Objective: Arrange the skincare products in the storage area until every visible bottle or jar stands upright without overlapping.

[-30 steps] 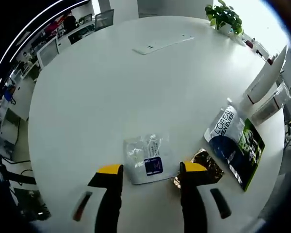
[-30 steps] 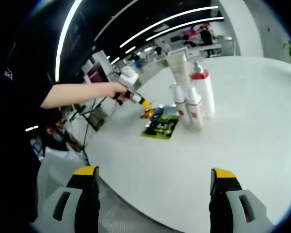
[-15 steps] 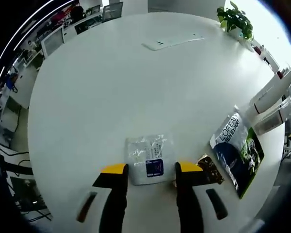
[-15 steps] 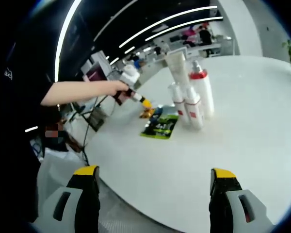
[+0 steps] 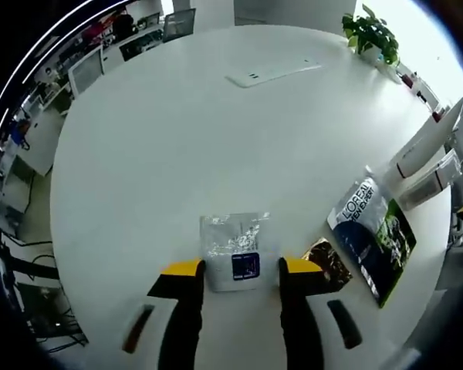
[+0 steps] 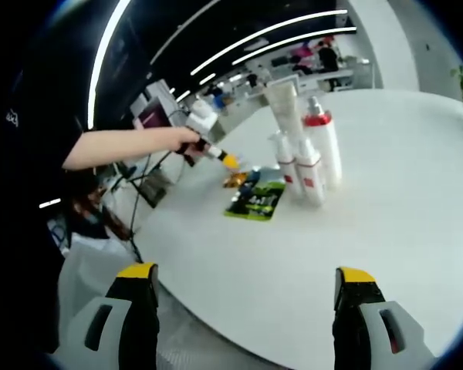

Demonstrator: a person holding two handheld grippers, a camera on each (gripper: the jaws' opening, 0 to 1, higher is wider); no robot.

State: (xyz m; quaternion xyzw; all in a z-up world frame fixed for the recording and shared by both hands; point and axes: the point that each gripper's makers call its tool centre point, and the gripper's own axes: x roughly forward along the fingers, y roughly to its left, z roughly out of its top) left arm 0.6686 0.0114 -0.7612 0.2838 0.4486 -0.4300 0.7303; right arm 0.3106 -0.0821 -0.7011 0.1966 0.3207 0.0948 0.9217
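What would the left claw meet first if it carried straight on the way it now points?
The left claw already brackets the clear sachet with the blue label; that probably comes first. Beyond it lies bare white table.

Black left gripper (image 5: 235,268) jaws with yellow-capped tips at bottom of frame, dark oblong slots lower on each, right gripper (image 6: 247,284) with grey jaw bodies, black slots, yellow tips, black short sleeve (image 6: 27,123) at left edge

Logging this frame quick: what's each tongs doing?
Left tongs: jaws around the clear plastic sachet with a blue label; grip cannot be told.
Right tongs: open, empty.
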